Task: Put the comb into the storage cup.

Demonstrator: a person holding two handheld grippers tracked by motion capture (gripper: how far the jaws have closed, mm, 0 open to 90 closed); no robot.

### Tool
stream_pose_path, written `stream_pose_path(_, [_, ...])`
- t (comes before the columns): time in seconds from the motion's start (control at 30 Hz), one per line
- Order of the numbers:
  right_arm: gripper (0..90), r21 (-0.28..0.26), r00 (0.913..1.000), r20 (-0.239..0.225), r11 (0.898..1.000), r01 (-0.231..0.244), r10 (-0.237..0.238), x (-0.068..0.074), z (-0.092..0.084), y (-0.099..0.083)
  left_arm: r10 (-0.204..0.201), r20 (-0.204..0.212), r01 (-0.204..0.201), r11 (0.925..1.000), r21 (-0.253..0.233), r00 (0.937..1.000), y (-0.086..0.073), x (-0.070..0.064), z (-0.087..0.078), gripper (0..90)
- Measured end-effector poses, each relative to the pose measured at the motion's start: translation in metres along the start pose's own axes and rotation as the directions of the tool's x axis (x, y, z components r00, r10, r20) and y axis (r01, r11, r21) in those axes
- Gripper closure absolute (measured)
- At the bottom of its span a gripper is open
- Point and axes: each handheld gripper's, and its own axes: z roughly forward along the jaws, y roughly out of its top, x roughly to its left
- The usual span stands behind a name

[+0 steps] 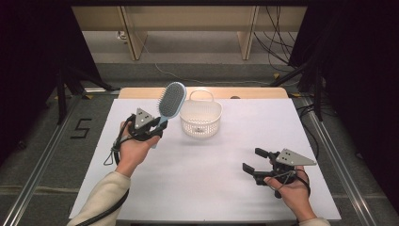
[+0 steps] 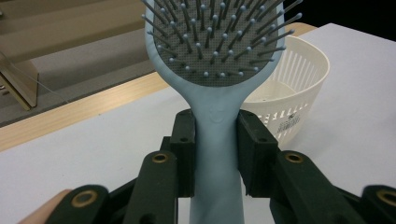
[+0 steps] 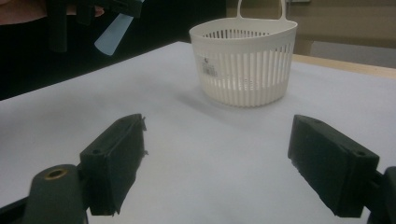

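Hairbrush point(image 1: 171, 100), pale blue, held off the tabletop point(image 1: 221, 183) just left of the white basket point(image 1: 201, 118), which serves as the landmark for all places below. Its long axis runs from the handle, low and nearer the person, up to the oval head, which points up and away, tilted toward the basket's rim. In the left gripper view the bristled grey pad of the hairbrush point(image 2: 217, 116) faces the camera, the head partly covering the basket point(image 2: 299, 88) behind it.

Left gripper point(image 1: 149, 128), left of the basket and nearer the person, pinches the hairbrush by the handle: both black pads press flat against the handle's two sides just below the neck, and the handle's end passes down between the jaws. The person's left hand point(image 1: 134, 148) carries this gripper, with a light sleeve point(image 1: 101, 197) behind it.

Right gripper point(image 1: 256, 160), well right of the basket and nearer the person, is held in the right hand point(image 1: 289, 188) low over the tabletop, its jaws spread wide with nothing between them. In the right gripper view the jaws frame the slatted basket point(image 3: 243, 65), upright with its loop handle raised.
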Motion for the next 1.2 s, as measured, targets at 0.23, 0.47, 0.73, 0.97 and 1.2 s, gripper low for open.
stream_pose_path(0.23, [19.4,-0.002,1.0000,0.000,1.000,-0.002,0.002,0.000,0.000,0.000,0.000,0.000,0.000,1.0000,-0.004,1.0000,0.003,-0.001,0.003,69.7])
stream_pose_path(0.47, [19.4,-0.002,1.0000,0.000,1.000,-0.002,0.002,0.000,0.000,0.000,0.004,0.003,-0.004,1.0000,-0.003,1.0000,0.006,-0.003,0.005,69.7])
stream_pose_path(0.73, [19.4,-0.002,1.0000,-0.001,1.000,-0.002,0.002,0.000,0.000,0.000,0.005,0.006,-0.005,1.0000,-0.003,1.0000,0.010,-0.004,0.009,69.7])
stream_pose_path(0.97, [19.5,-0.002,1.0000,-0.002,1.000,-0.002,0.002,0.000,0.000,0.000,0.003,0.008,-0.003,1.0000,-0.008,1.0000,0.012,-0.005,0.011,69.7])
stream_pose_path(1.2, [19.4,-0.002,1.0000,-0.002,1.000,-0.003,0.003,0.000,0.000,0.000,0.003,0.005,-0.003,1.0000,-0.006,1.0000,0.014,-0.004,0.013,69.7])
